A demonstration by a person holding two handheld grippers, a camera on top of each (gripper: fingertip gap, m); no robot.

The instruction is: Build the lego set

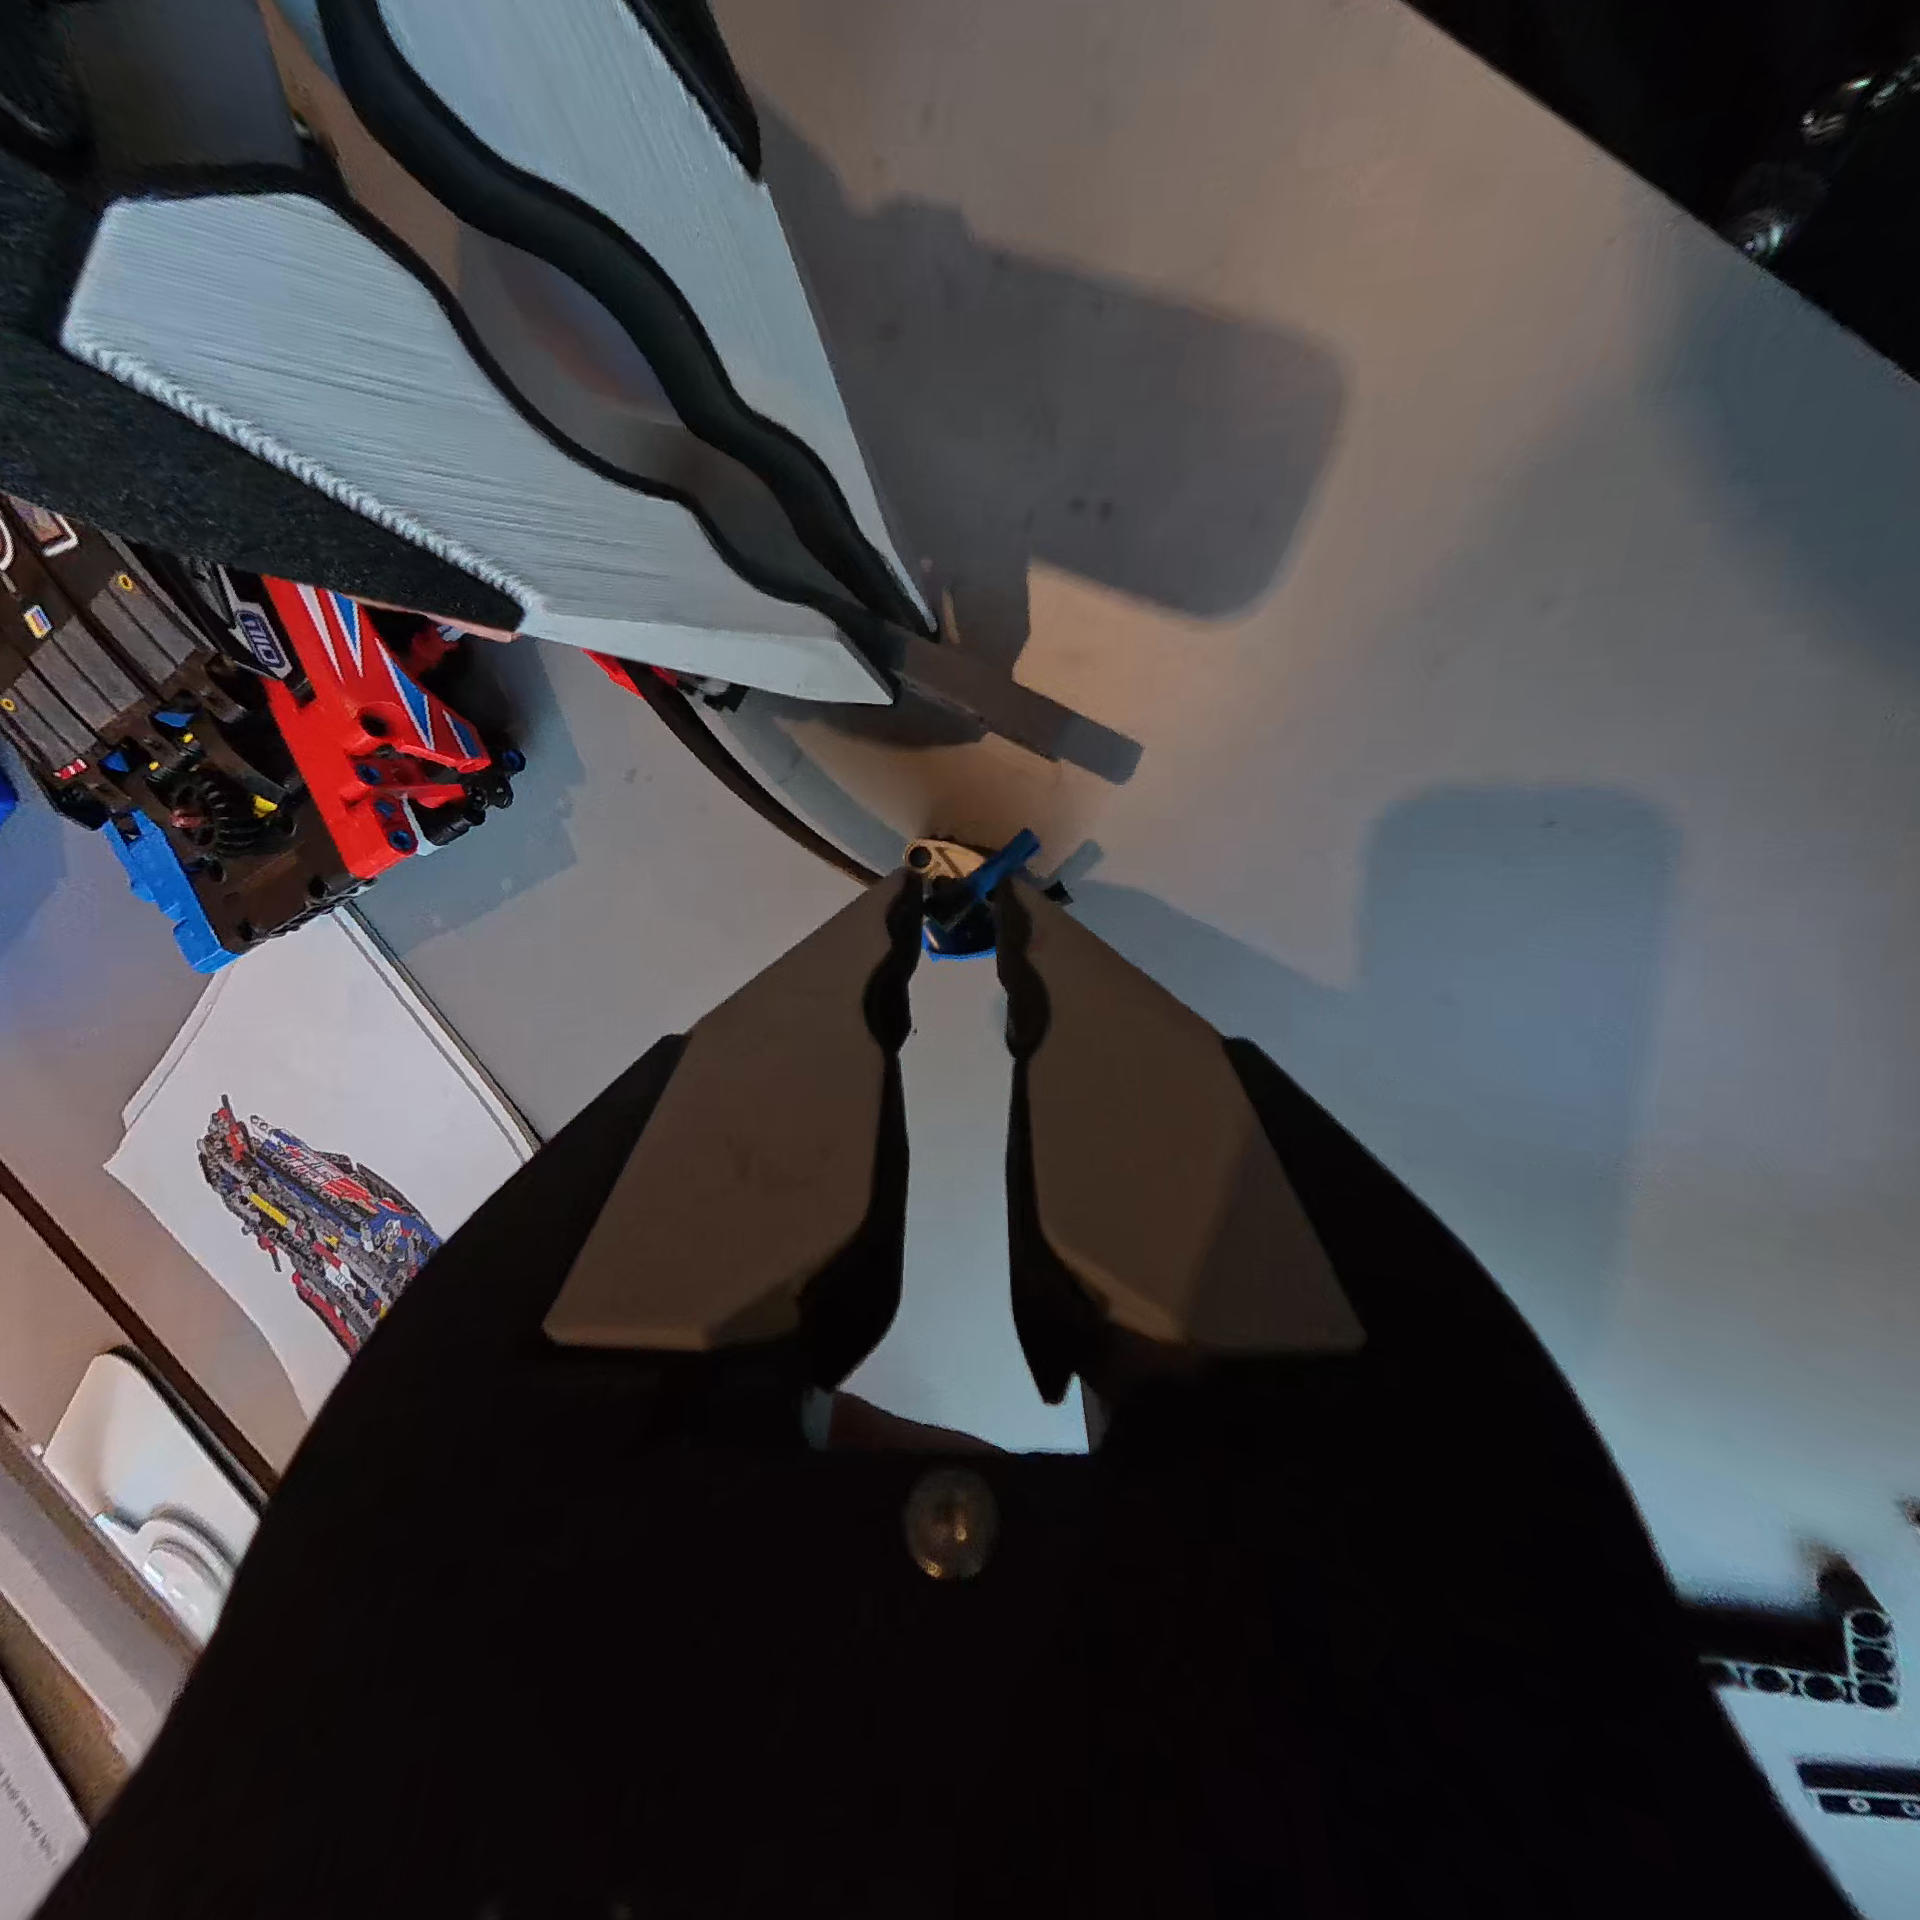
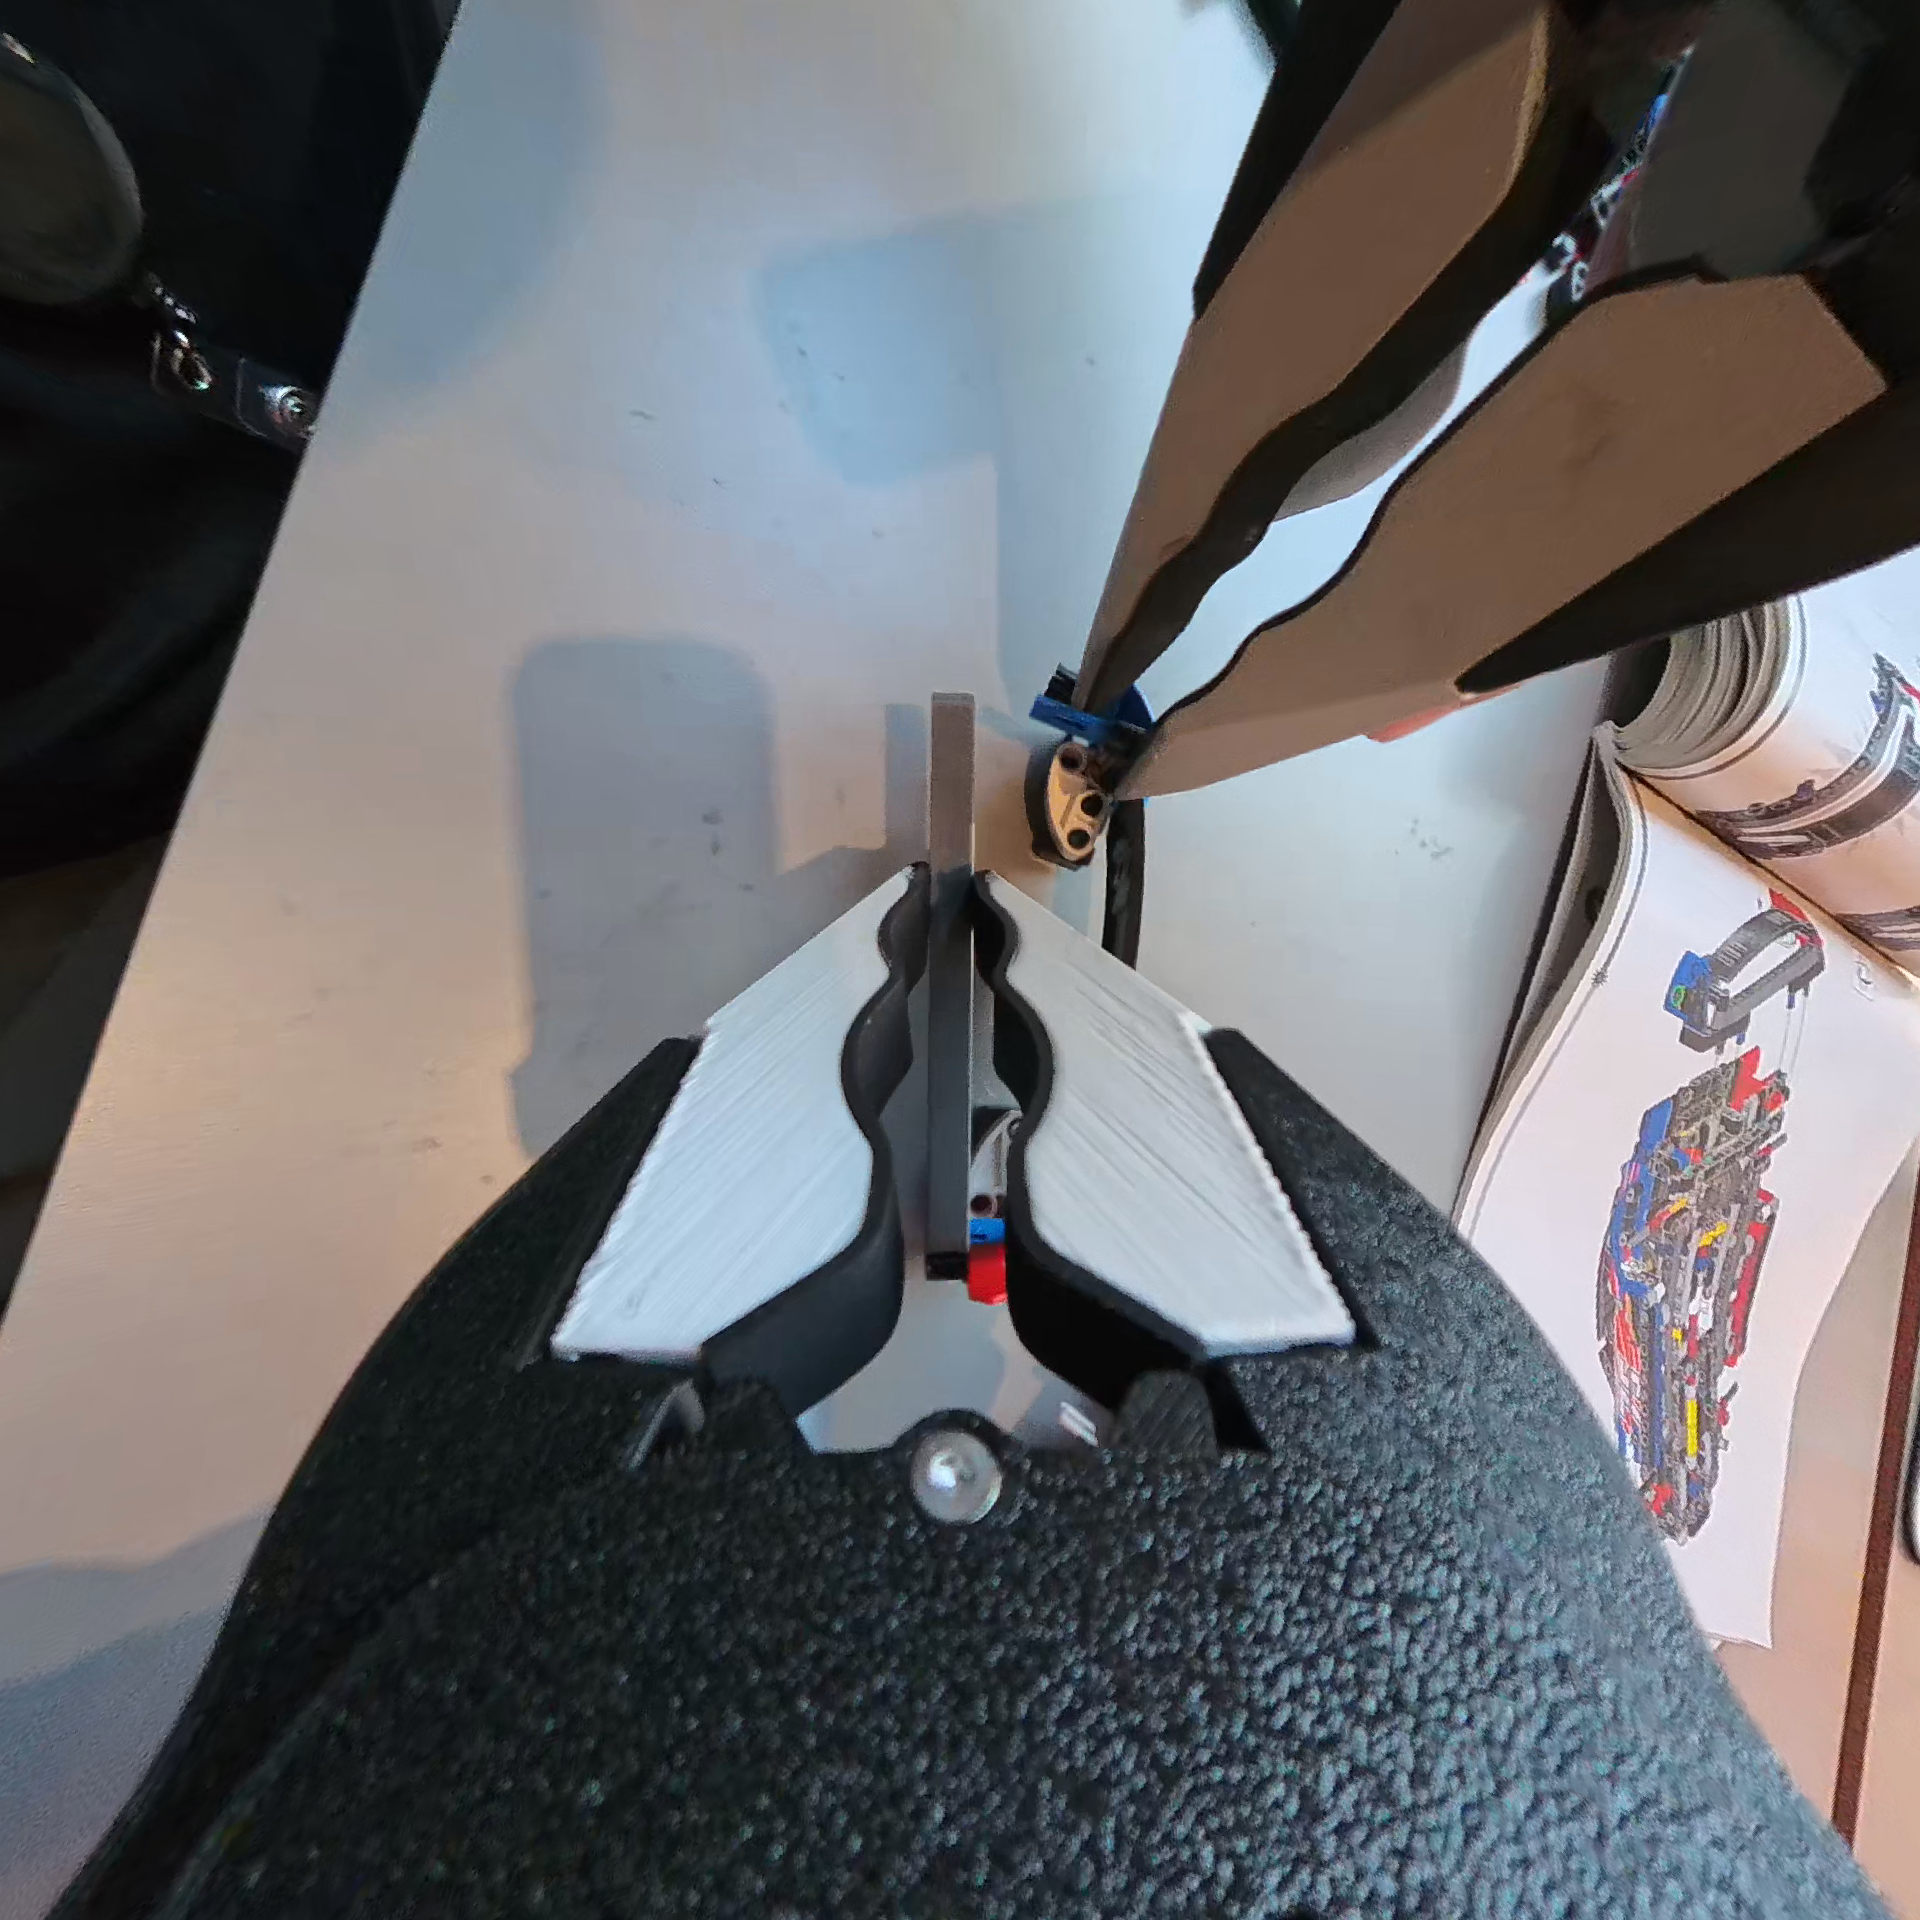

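Observation:
My left gripper [image 1: 961,894] is shut on a small grey-and-blue Lego piece [image 1: 971,878] with a blue pin, held just above the white table [image 1: 1507,540]. The right wrist view shows that gripper [image 2: 1117,743] and the piece [image 2: 1075,795] from the other side. My right gripper [image 2: 948,888] is shut on a long, flat, dark grey beam [image 2: 952,790] that sticks out past its tips, right next to the small piece. In the left wrist view the right gripper [image 1: 899,649] comes in from the upper left, with the beam's end [image 1: 1049,727] just above the small piece.
A partly built red, black and blue Lego model [image 1: 270,748] stands at the left. Instruction sheets [image 1: 312,1143] lie near it and also show in the right wrist view [image 2: 1714,1195]. Black beams [image 1: 1849,1662] lie at the lower right. A black curved strip [image 2: 1127,894] lies under the grippers. The tips of both grippers are at nearly the same place.

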